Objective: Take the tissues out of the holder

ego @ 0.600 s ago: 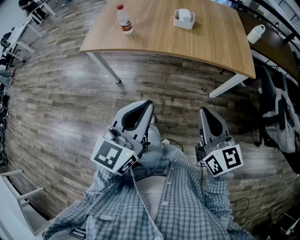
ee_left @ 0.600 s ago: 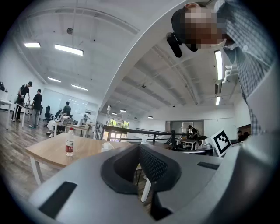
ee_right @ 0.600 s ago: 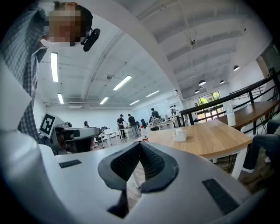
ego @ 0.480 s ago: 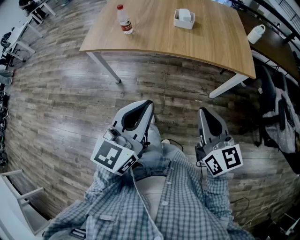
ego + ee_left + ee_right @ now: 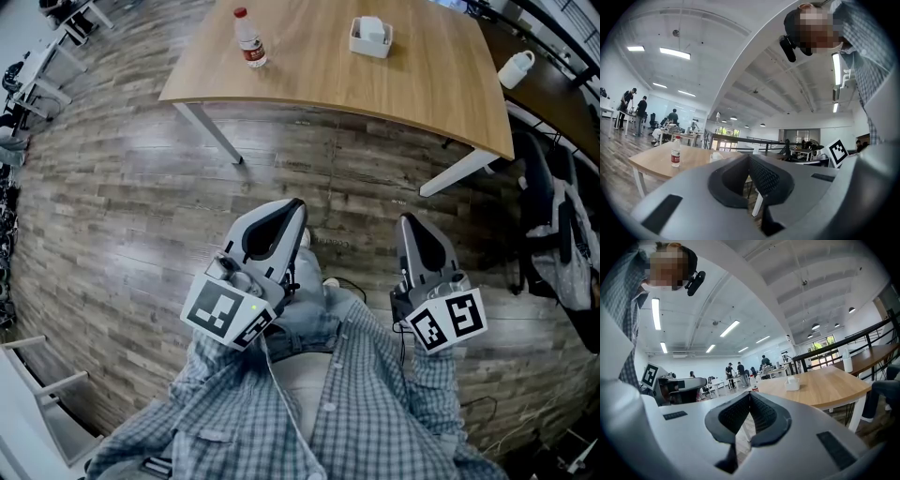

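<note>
A white tissue holder (image 5: 370,38) with white tissues standing up in it sits on the far part of a wooden table (image 5: 412,75); it shows small in the right gripper view (image 5: 791,384). Both grippers hang close to my body over the floor, far short of the table. My left gripper (image 5: 298,208) is shut with nothing between its pads (image 5: 749,157). My right gripper (image 5: 406,222) is also shut and empty, its tips meeting (image 5: 749,393).
A plastic water bottle (image 5: 248,40) with a red cap stands on the table's left part. A white jug (image 5: 513,67) sits on a dark table to the right, and a black chair (image 5: 553,225) stands by it. Wooden floor lies between me and the table.
</note>
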`<state>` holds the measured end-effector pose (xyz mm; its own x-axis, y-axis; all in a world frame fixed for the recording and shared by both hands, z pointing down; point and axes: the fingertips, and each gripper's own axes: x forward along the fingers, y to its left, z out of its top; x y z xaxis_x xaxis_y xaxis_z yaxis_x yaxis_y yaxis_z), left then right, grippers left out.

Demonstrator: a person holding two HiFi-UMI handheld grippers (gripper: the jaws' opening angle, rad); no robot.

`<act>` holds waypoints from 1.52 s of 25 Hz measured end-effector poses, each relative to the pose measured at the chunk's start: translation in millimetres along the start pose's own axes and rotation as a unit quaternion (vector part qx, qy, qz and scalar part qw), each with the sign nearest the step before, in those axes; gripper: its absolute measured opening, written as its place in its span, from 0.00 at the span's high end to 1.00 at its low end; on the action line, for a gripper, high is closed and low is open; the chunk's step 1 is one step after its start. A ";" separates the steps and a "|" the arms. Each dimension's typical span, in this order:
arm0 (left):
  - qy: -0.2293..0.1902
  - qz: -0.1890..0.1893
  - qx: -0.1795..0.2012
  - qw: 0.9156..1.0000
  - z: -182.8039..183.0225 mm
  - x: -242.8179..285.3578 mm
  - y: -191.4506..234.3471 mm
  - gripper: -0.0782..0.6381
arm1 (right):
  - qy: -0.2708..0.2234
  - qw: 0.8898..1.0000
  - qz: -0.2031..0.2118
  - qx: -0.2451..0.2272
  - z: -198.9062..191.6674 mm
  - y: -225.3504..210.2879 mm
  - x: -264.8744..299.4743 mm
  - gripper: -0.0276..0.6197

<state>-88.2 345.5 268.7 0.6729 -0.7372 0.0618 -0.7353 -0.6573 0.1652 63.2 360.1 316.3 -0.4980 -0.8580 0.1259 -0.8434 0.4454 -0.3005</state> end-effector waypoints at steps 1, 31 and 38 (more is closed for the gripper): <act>0.000 0.000 0.000 1.000 -0.2 0.7 0.5 0.88 | -0.002 1.000 -0.002 0.007 0.5 -1.8 0.2 0.94; 0.029 -0.031 -0.007 0.999 14.0 92.1 81.8 0.88 | 0.010 0.999 -0.048 0.014 21.7 -57.3 90.2 0.94; 0.028 -0.046 -0.011 0.998 21.6 110.3 106.4 0.88 | 0.013 0.998 -0.061 0.005 29.1 -57.9 116.4 0.94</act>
<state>-94.0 190.8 271.8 0.7414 -0.6636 0.1000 -0.6687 -0.7179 0.1937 59.9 226.9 320.9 -0.3970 -0.8985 0.1874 -0.8960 0.3352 -0.2912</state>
